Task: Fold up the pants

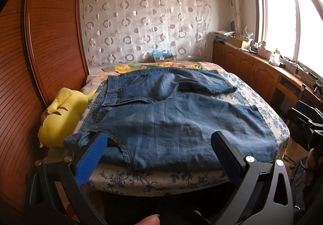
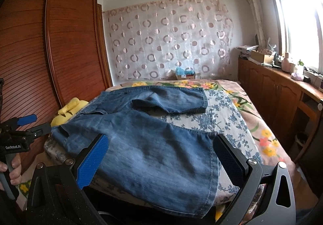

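White lettering on the left gripper (image 2: 30,124) reads "GenRobot.AI"; a hand (image 2: 12,166) grips its handle. The pants (image 1: 161,107) lie spread on the bed (image 1: 161,180), waistband toward its left edge, legs reaching toward the right edge, one leg draping over the near edge. Both tools hover at the near edge with jaws wide, holding nothing: the left gripper at the waistband corner, the right gripper (image 2: 159,144) straddling the near leg's hem.
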The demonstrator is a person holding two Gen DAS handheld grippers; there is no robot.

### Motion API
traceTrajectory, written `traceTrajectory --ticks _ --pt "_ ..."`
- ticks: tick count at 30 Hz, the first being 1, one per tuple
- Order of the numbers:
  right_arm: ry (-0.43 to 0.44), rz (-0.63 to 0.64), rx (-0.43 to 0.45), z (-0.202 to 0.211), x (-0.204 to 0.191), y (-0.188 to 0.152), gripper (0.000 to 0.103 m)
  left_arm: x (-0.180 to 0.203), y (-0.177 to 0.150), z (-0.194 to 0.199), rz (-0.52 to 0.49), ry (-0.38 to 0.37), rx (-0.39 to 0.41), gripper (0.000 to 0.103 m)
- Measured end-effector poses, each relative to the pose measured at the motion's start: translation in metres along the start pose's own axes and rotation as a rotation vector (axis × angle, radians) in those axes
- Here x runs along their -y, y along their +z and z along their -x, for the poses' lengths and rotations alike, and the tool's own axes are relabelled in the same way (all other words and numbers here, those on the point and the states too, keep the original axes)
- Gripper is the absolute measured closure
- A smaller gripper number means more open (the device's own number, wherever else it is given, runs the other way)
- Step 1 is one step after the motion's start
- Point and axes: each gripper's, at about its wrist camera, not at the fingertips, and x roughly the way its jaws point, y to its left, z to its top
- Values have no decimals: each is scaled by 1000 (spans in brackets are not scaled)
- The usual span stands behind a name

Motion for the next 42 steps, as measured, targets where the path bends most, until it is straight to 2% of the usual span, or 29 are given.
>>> traceTrajectory --ticks 9,18,24,32,39,42 --pt "-20 8 -55 -5 9 -3 6 -7 -11 -15 5 0 -33 0" --pt "-45 -18 -136 -2 25 -11 7 -23 -22 -37 15 3 -75 0" --pt "-53 4 -213 3 28 -17 21 -41 -31 -53 34 6 -106 0" --pt "-59 -11 -299 12 30 -24 25 -66 -43 -69 65 28 -149 0" --pt "-48 -13 -324 16 28 -25 32 -80 -51 -73 95 27 -166 2" --pt "-46 0 -326 24 24 -22 41 -87 -51 -73 102 35 -166 3"
